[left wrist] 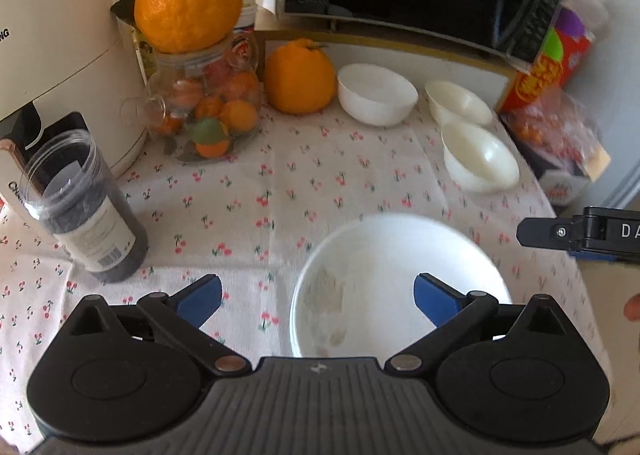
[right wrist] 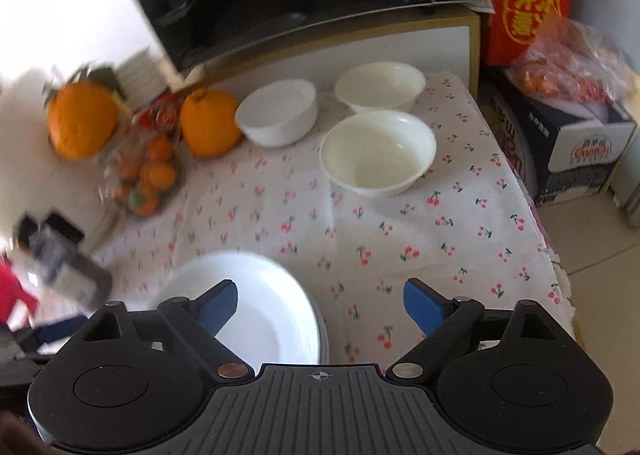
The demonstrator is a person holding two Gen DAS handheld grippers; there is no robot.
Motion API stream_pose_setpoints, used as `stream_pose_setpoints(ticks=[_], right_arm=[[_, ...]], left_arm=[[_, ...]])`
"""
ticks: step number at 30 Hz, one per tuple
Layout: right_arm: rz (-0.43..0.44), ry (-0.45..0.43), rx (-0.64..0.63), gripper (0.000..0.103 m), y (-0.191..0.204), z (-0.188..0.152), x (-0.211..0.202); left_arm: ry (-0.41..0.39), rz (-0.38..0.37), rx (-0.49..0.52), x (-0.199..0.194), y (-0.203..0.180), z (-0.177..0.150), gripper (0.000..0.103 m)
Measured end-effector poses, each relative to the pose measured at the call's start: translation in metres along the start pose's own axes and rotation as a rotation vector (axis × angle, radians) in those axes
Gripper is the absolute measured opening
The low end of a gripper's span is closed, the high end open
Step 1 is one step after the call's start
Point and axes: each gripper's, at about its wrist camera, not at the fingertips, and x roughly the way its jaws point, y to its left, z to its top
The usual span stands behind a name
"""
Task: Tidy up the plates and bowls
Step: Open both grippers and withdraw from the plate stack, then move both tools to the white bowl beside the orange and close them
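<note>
Left wrist view: both hand-held grippers, left point(left wrist: 318, 297) and right point(right wrist: 320, 305), gape empty; plates point(left wrist: 400, 279) stacked near bench's front edge, saving room.

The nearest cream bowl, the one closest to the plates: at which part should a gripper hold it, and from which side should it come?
Probably its rim: the nearest cream bowl stands upright, open and empty, wider than open jaws. Come from above at the near edge, one finger inside, one outside; bare cloth lies there, while another bowl crowds the far side.
</note>
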Motion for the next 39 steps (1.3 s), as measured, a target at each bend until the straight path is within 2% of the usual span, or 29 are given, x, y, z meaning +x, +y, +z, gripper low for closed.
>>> stream_pose_setpoints(ticks=[5,10,17,24,27,28,30,32,35,39], right_arm=[[0.024,-0.022,0.040,0.093,-0.002,0.037,0.008],[0.055,-0.122,0.076,0.093,-0.003,0.071,0.022],[0.189,-0.175,0.190,0.093,-0.021,0.105,0.063],[0.367,-0.142,0.291,0.093,-0.028,0.121,0.106],[0.388,-0.128,0.330,0.093,-0.031,0.125,0.121],[0.389,-0.122,0.337,0.092,-0.031,0.126,0.126],[0.383,-0.112,0.340,0.084,-0.032,0.128,0.135],[0.369,-0.097,0.346,0.070,-0.035,0.129,0.145],[0.356,-0.088,0.359,0.057,-0.038,0.130,0.155],[0.319,-0.098,0.332,0.043,-0.037,0.130,0.164]], left_arm=[[-0.031,0.012,-0.041,0.004,-0.003,0.031,0.103],[-0.085,0.010,-0.103,0.017,-0.006,0.061,0.103],[-0.145,-0.017,-0.185,0.056,-0.008,0.091,0.103],[-0.201,-0.074,-0.270,0.103,-0.007,0.110,0.101],[-0.215,-0.096,-0.284,0.116,-0.007,0.115,0.097],[-0.216,-0.107,-0.285,0.122,-0.008,0.117,0.092],[-0.212,-0.125,-0.286,0.130,-0.009,0.119,0.080],[-0.204,-0.141,-0.286,0.138,-0.010,0.121,0.068],[-0.198,-0.148,-0.287,0.150,-0.012,0.124,0.055],[-0.191,-0.162,-0.286,0.162,-0.014,0.125,0.045]])
